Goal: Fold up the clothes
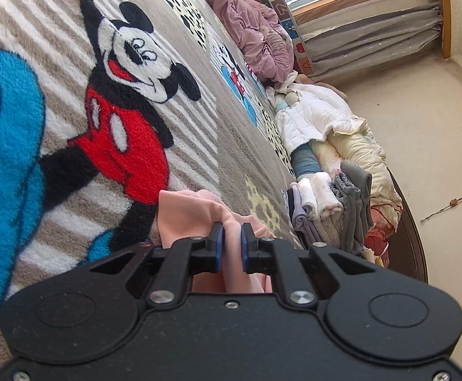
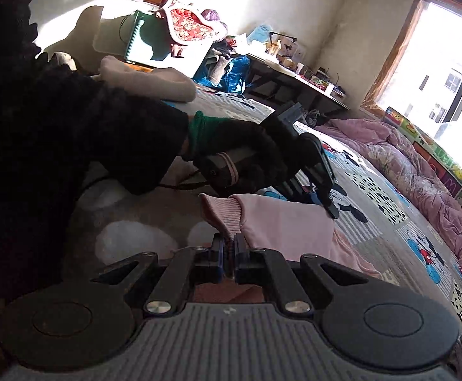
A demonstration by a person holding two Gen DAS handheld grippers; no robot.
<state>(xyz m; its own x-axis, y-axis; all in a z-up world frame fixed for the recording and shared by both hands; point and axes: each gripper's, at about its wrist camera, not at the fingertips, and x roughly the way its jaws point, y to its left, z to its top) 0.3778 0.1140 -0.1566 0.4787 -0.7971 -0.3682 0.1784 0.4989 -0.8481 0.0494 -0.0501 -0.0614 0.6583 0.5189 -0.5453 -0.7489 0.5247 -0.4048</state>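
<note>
Left wrist view: the left gripper point(image 1: 232, 244) has its blue pads closed narrow on a fold of the pink top point(image 1: 193, 216), which lies bunched on the fleece blanket point(image 1: 199, 133) covering the bed. Past it, at the bed's edge, a stack of folded clothes point(image 1: 326, 209) sits beside rolled quilts point(image 1: 358, 155). No basket or box shows, so the stack is the only store in sight.

Right wrist view: the right gripper point(image 2: 228, 250) pinches the ribbed cuff point(image 2: 223, 212) of the top, jaws nearly together with knit between them. The gloved left hand point(image 2: 240, 155) holds the other gripper at the far side of the cloth, which spans loosely between the two. I judge the garment light, soft and limp; it will sag and crease anywhere unsupported, so hems, cuffs and seams give the surest hold.
</note>
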